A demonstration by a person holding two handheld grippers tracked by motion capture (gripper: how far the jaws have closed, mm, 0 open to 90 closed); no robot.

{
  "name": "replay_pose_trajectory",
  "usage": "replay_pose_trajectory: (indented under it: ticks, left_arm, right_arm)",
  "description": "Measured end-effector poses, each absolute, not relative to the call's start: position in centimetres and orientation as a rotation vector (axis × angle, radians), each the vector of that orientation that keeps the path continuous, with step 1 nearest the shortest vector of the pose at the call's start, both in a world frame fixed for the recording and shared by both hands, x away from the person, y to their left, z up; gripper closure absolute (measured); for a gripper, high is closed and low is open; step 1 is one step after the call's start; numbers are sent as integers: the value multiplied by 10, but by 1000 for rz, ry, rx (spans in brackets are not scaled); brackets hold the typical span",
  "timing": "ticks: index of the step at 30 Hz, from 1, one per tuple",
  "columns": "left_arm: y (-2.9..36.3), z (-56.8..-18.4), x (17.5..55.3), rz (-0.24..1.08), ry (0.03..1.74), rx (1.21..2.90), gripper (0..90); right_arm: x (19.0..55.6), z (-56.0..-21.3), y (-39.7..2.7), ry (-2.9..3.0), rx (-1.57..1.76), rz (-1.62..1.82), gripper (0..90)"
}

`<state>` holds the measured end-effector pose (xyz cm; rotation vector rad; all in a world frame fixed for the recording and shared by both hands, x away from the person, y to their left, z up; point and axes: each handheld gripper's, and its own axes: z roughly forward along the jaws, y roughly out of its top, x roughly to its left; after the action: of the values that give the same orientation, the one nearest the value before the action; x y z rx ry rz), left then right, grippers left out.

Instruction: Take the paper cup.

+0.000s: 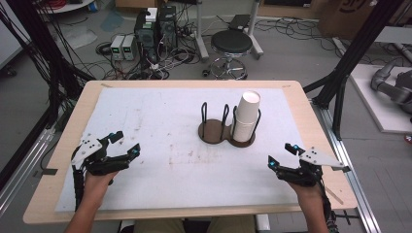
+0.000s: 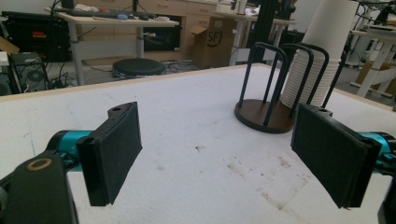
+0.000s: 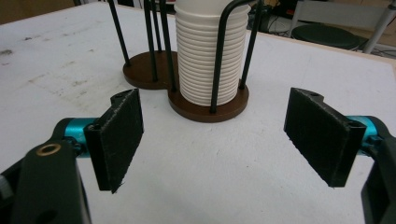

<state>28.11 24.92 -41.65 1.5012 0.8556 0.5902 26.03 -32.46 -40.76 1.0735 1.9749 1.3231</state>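
Observation:
A stack of white paper cups [image 1: 247, 116] stands in the right ring of a brown two-ring cup holder [image 1: 214, 132] with black wire posts, right of the table's middle. Its left ring is empty. My left gripper [image 1: 125, 143] rests over the mat near the front left, open, with nothing between its pads. At the front right my right gripper [image 1: 280, 156] is open and empty too. In the left gripper view the cup stack [image 2: 320, 60] and holder [image 2: 264, 114] sit ahead to the right. In the right gripper view the stack [image 3: 210, 60] stands close ahead between the posts.
A white mat [image 1: 160, 141] with brown stains covers the wooden table [image 1: 68, 131]. Behind the table the floor holds a black stool [image 1: 231, 43], electronic boxes [image 1: 145, 34] and many cables. Black frame posts [image 1: 350, 53] stand at both sides.

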Motion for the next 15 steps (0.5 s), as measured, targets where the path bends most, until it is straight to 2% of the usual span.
replay_pose_trajectory:
  ticks: [15]
  left_arm:
    - [247, -416, 280, 580, 837, 1508, 160]
  right_arm:
    - [262, -407, -323, 1985, 1074, 1343, 202]
